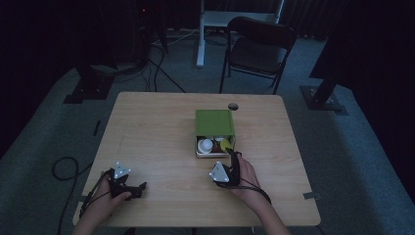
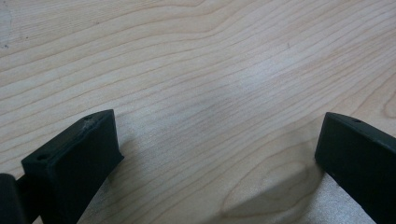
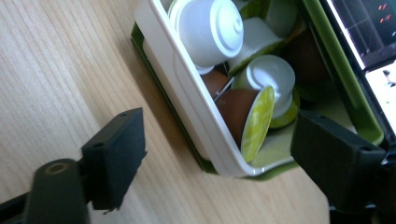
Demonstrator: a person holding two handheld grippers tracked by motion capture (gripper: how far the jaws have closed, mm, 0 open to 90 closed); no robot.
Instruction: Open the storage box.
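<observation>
The right gripper (image 3: 219, 154), jaws spread and gripping nothing, straddles the near rim of the white tray (image 3: 187, 93); inside it, a brown capsule (image 3: 245, 119) leans. Clipping that rim could tip capsules out.

The left gripper (image 2: 217, 154) rests released on the surface (image 2: 187, 60), well left of the tray.

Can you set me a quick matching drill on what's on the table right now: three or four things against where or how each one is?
Things:
1. left tongs
2. right tongs
3. white pod
4. brown pod

States:
A. lies on its side, yellow-green lid showing
B. open over bare wood, near the table's front left
C. open at the tray's near wall
D. sits at the top of the pile in the tray

Pairs: 1-B, 2-C, 3-D, 4-A
</observation>
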